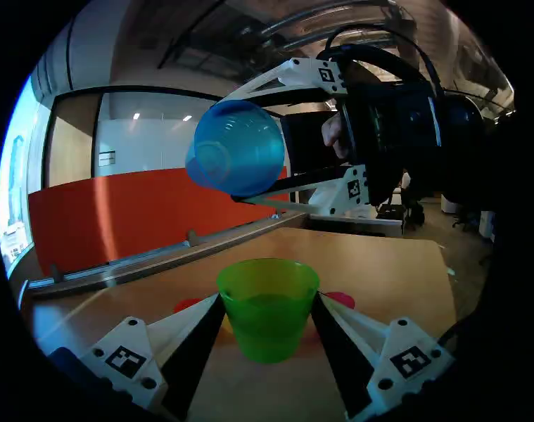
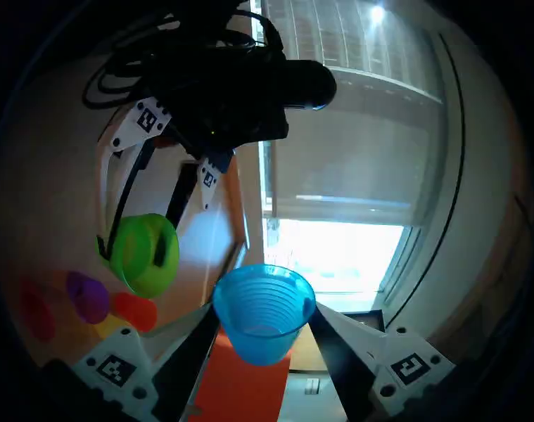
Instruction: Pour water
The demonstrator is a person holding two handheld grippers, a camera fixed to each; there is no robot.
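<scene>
My left gripper (image 1: 267, 316) is shut on a green cup (image 1: 268, 315) that stands upright just above the wooden table (image 1: 393, 274), with liquid showing through its wall. Above and beyond it, my right gripper (image 1: 267, 151) holds a blue cup (image 1: 238, 148) tipped on its side, its bottom toward this camera. In the right gripper view, my right gripper (image 2: 264, 323) is shut on the blue cup (image 2: 264, 320), whose inside looks nearly empty. The green cup (image 2: 145, 254) lies to the left there, held between the left gripper's fingers (image 2: 122, 211).
Coloured round pieces lie on the table near the green cup: purple (image 2: 88, 297), red (image 2: 134, 311) and another red (image 2: 36, 316). An orange partition wall (image 1: 126, 211) and a rail run behind the table. A bright window (image 2: 337, 257) is to one side.
</scene>
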